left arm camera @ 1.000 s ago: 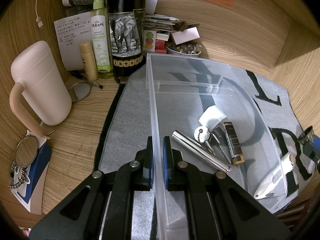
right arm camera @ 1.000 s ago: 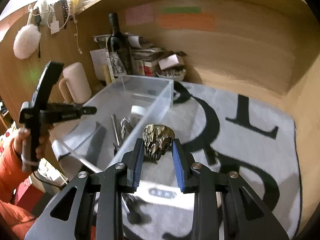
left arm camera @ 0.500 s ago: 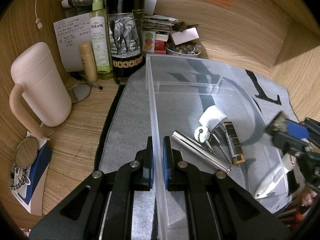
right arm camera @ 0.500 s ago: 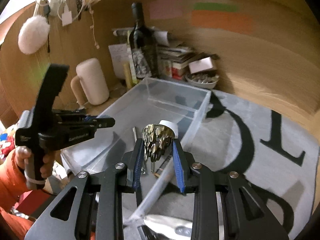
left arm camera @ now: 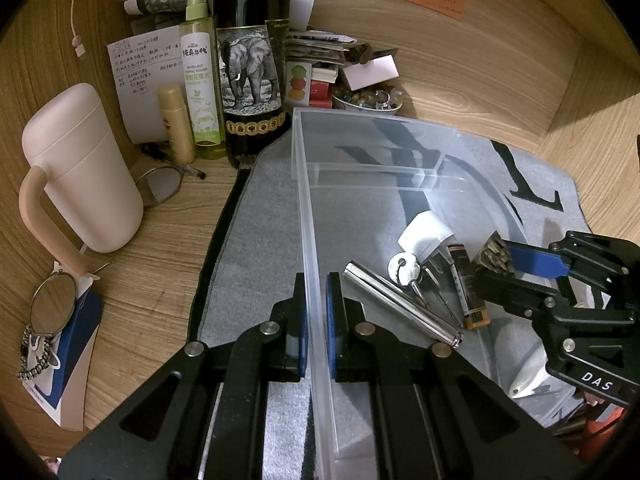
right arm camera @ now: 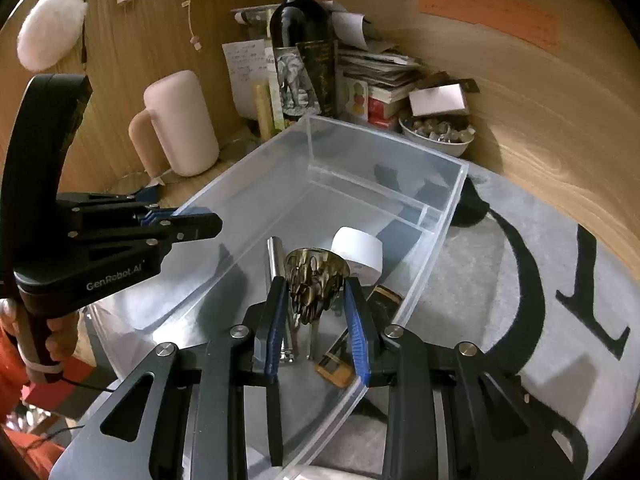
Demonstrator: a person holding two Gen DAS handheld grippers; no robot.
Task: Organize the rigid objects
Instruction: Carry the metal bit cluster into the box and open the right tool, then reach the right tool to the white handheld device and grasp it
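Observation:
A clear plastic bin (left arm camera: 400, 148) (right arm camera: 384, 160) rests on a grey mat with black letters. My left gripper (left arm camera: 316, 312) (right arm camera: 188, 224) is shut on the bin's left wall. My right gripper (right arm camera: 316, 292) (left arm camera: 500, 258) is shut on a brass, scaly metal ornament (right arm camera: 314, 284) (left arm camera: 494, 256) and holds it above the bin's inside, near the right wall. On the bin floor lie a silver metal tube (left arm camera: 400, 304), keys (left arm camera: 406, 270), a white plug (left arm camera: 426, 234) (right arm camera: 358, 254) and a dark lighter with a gold end (left arm camera: 468, 288) (right arm camera: 340, 364).
Left of the bin stand a pink lidded mug (left arm camera: 76, 168), a wine bottle with an elephant label (left arm camera: 250, 64), a green spray bottle (left arm camera: 200, 80) and a bowl of small items (left arm camera: 366, 100). A white thermometer-like item (left arm camera: 528, 376) lies outside the bin's right wall.
My right gripper has carried the brass ornament leftward from over the mat to over the bin's inside. The left gripper has stayed clamped on the bin wall.

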